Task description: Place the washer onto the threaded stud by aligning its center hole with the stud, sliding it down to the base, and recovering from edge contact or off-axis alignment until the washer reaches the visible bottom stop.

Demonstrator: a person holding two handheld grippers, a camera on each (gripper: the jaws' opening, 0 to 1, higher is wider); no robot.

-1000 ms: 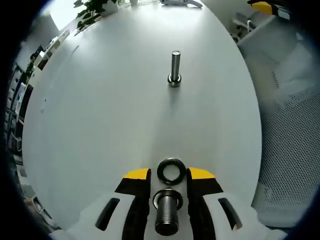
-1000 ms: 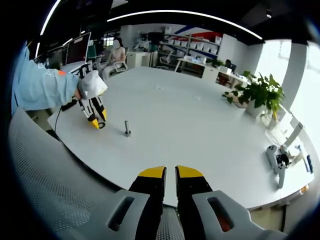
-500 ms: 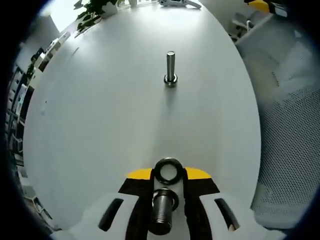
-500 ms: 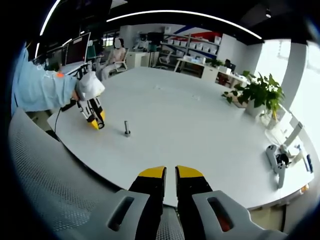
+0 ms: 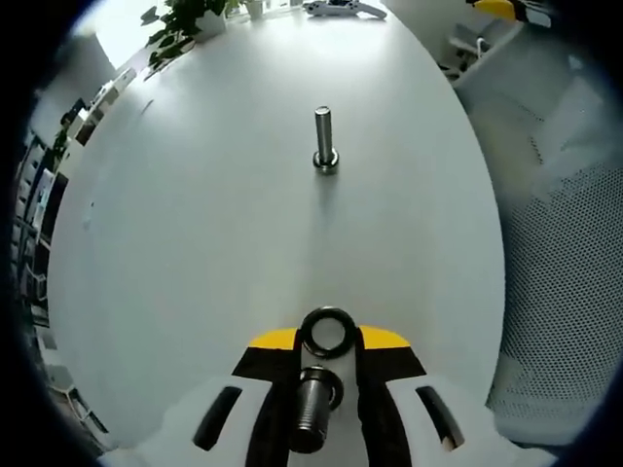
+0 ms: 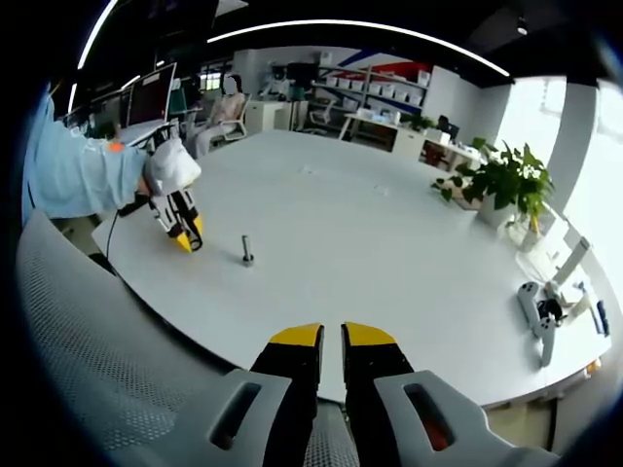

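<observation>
The large white oval desk spans most of the left gripper view and runs across the middle of the right gripper view. A grey mesh chair back takes up the right edge of the left gripper view, and a similar mesh surface lies at the lower left of the right gripper view. A green leafy potted plant stands at the desk's far side, right of centre in the right gripper view.

The left gripper, black with yellow tips, rises from the bottom centre of its own view; its jaws are pinching the black ring-shaped washer, held with its centre hole facing the camera. In the right gripper view the left gripper shows at the left, held by a white-gloved hand with a light blue sleeve.

The right gripper sits at the bottom centre of its view, jaws nearly pressed together with a narrow gap and nothing between them.

The silver threaded stud stands upright on the desk in the upper centre of the left gripper view, well apart from the washer; in the right gripper view the stud stands near the left gripper.
</observation>
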